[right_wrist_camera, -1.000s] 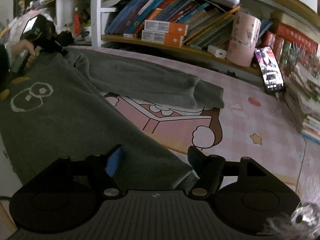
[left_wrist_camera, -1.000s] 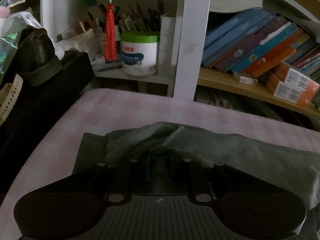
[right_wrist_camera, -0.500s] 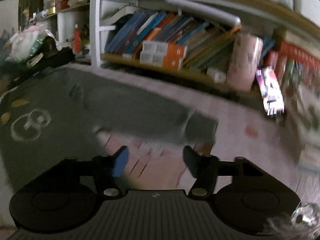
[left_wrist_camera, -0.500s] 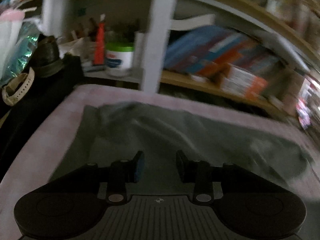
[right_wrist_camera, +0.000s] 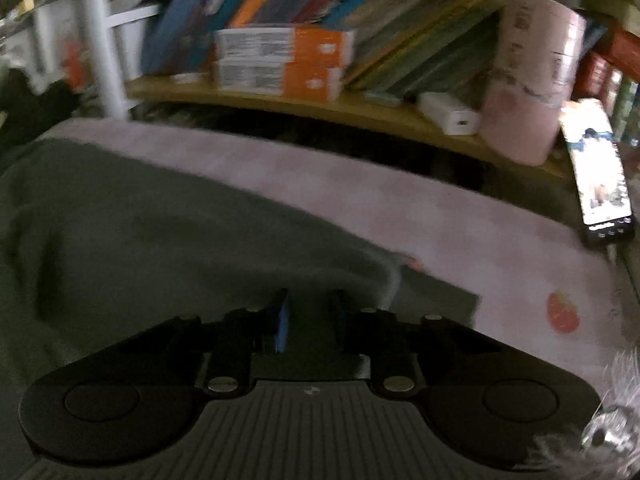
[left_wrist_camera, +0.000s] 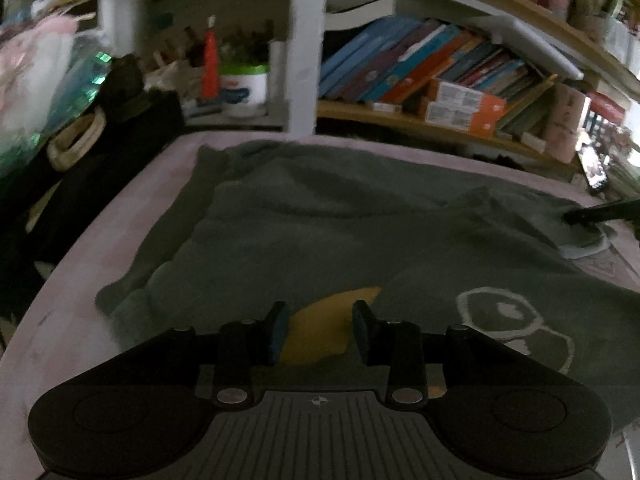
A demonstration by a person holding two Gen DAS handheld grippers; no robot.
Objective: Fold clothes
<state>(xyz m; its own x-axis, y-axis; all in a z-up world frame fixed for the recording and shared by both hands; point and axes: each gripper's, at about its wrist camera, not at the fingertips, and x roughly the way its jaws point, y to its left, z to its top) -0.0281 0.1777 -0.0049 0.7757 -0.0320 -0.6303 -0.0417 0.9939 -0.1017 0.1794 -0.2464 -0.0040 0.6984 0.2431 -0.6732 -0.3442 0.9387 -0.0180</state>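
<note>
A dark green sweatshirt (left_wrist_camera: 340,232) lies spread on a pink patterned bed cover (left_wrist_camera: 120,224), with a yellow patch (left_wrist_camera: 324,320) and a white outline print (left_wrist_camera: 500,312) on its front. My left gripper (left_wrist_camera: 320,320) is open and empty, just above the yellow patch. My right gripper (right_wrist_camera: 308,312) is open over the sweatshirt's sleeve end (right_wrist_camera: 240,248), with the cuff (right_wrist_camera: 436,296) just to its right. In the left wrist view the right gripper's fingers (left_wrist_camera: 596,214) show at the far right, on the sleeve end.
A bookshelf with leaning books (left_wrist_camera: 420,68) and orange boxes (right_wrist_camera: 280,60) runs along the far side of the bed. A phone (right_wrist_camera: 600,176) and a pink roll (right_wrist_camera: 532,80) stand at the right. Dark bags (left_wrist_camera: 80,152) sit at the left edge.
My left gripper let go of the sweatshirt's shoulder and drew back over its front, open. My right gripper moved forward from the hem to the sleeve end, and its jaws narrowed.
</note>
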